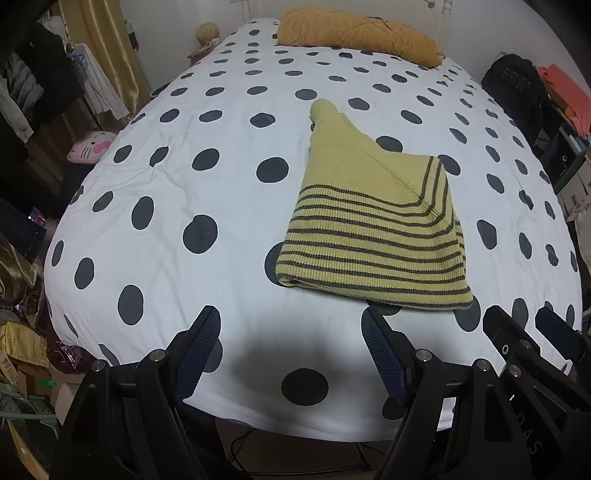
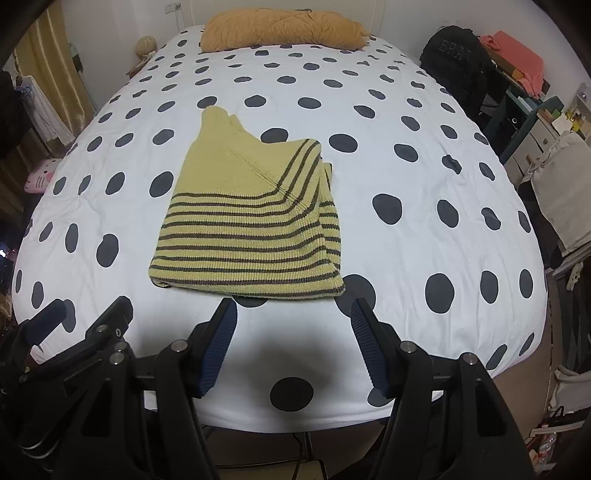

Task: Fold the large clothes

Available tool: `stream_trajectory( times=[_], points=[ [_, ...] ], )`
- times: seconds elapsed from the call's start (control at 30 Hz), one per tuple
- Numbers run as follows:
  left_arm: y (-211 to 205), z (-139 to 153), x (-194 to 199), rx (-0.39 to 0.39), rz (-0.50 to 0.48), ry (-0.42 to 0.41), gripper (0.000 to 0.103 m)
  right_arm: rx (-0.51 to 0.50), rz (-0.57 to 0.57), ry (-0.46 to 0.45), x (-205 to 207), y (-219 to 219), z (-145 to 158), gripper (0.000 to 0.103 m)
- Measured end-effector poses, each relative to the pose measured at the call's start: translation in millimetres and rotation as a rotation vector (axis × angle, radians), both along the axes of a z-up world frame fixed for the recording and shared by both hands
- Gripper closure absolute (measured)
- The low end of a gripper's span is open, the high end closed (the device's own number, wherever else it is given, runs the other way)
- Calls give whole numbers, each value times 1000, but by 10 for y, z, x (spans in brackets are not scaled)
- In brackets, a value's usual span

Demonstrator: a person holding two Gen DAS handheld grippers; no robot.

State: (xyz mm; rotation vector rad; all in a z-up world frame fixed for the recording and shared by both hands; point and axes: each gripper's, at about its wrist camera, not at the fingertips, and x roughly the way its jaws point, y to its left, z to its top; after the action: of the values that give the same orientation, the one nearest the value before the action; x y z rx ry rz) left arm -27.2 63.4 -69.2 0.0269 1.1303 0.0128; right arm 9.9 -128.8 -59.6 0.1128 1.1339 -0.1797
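Yellow-green ribbed knit sweater with dark stripes [image 1: 373,236] lies folded into a compact bundle on the white duvet with dark polka dots [image 1: 184,184], on the near half of the bed, well short of the mustard-yellow knitted pillow [image 1: 354,33] at the head end. Collar points toward the pillow, striped hem toward the foot edge. One striped flap is laid diagonally across the top, which reads as sleeve or side tucked in to keep the bundle narrow.

Left gripper [image 1: 291,347]: jaws wide, nothing between them, hanging over bare duvet just short of the sweater's near-left corner. Right gripper [image 2: 293,332]: jaws moderately wide, also empty, just short of the hem's near edge (pads not touching fabric in either view).

Both grippers are off the sweater and side by side at the foot edge, so my read is the fold is finished or nearly so. The bundle's edges are slightly uneven on the right side.
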Motion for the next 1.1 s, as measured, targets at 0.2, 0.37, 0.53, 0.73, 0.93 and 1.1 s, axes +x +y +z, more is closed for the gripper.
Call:
stream_trajectory(
  times=[0.2,0.37,0.53,0.73,0.93,1.1],
  points=[
    [-9,6,9,1,-16,6,24,3,-14,5,-15,-2,17,38],
    [-5,3,13,-7,-25,14,24,-6,-13,12,-6,-2,22,38],
    [-15,-13,27,-9,-31,21,24,-9,-20,21,-6,-4,10,38],
    [-50,3,34,-5,-41,16,24,-14,-26,23,-6,-26,17,38],
    [-89,14,30,-6,-48,13,24,-13,-32,22,-6,-49,30,38],
    [-113,30,31,7,-58,8,24,-13,-33,23,-9,-61,34,38]
  ],
)
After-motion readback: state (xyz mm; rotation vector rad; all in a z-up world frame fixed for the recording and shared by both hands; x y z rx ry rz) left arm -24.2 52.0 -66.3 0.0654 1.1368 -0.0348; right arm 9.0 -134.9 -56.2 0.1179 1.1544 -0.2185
